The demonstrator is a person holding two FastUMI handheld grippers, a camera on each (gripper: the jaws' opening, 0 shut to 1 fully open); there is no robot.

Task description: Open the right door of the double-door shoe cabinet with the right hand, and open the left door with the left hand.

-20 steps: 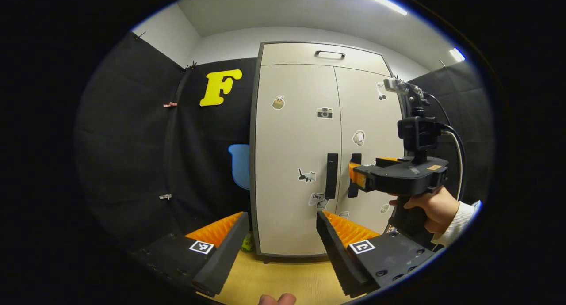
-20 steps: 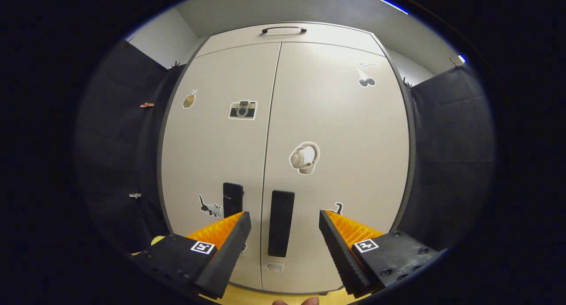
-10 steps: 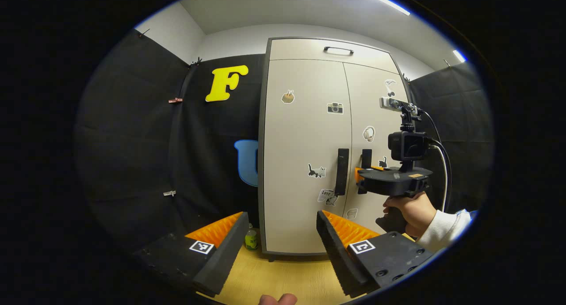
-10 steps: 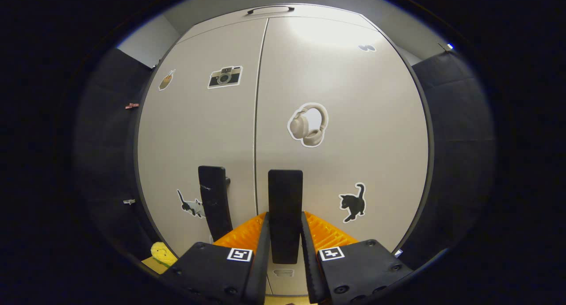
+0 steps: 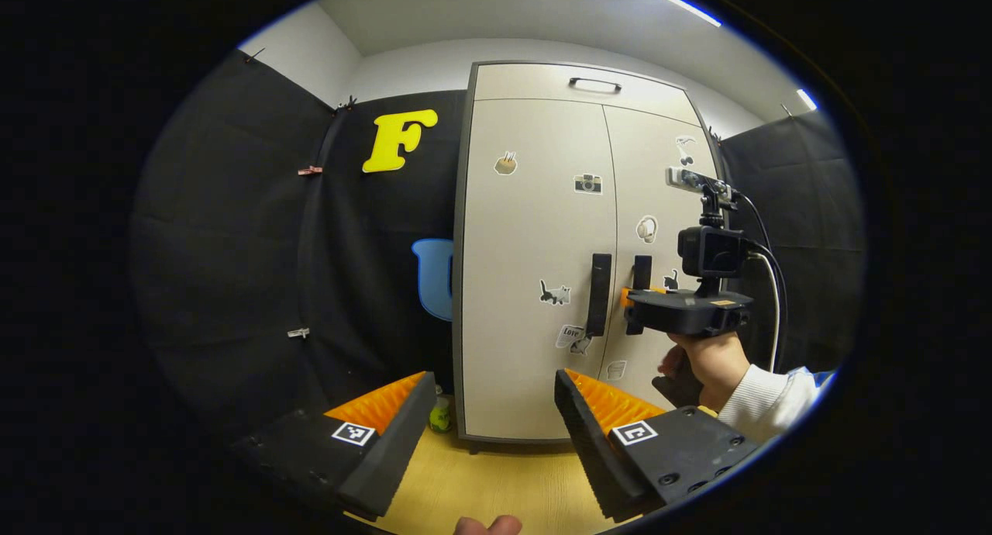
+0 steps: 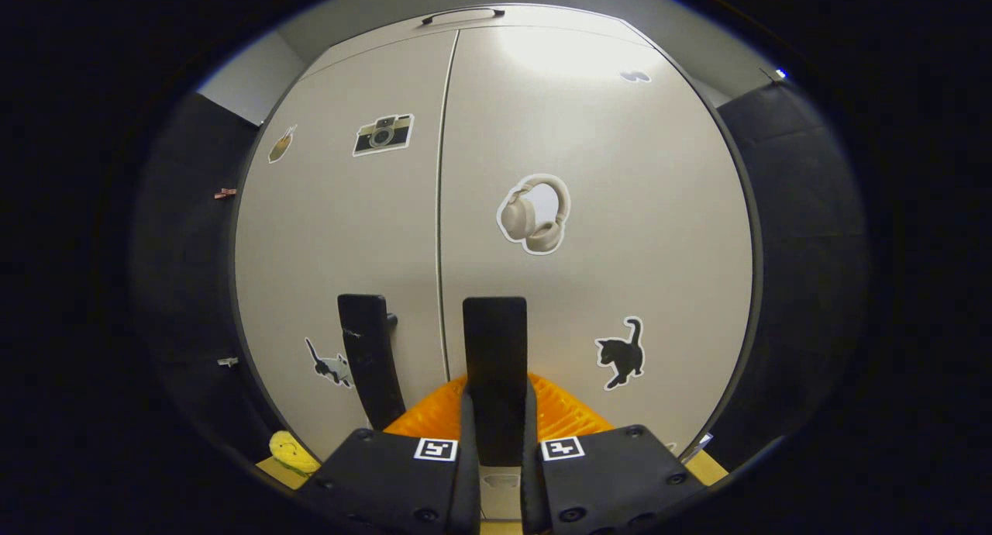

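Shoe cabinet (image 5: 535,287) upright on the wooden floor (image 5: 496,484) against the booth's back wall, both doors flush and closed. Right door handle (image 6: 494,349) pinched between the two fingers of the right tool (image 6: 496,426), pressed from both sides; same tool (image 5: 629,296) seen from the left gripper view at that handle (image 5: 640,275), held by a hand (image 5: 709,360) in a white sleeve (image 5: 763,399). Left door handle (image 5: 598,293) just beside, across the centre seam, untouched. Left tool (image 5: 492,411) spread wide, well apart from the cabinet, holding nothing. Stickers on both doors: camera (image 6: 383,134), headphones (image 6: 535,213), black cat (image 6: 620,353). Small yellow-green object (image 5: 440,417) on the floor at the cabinet's lower left corner.
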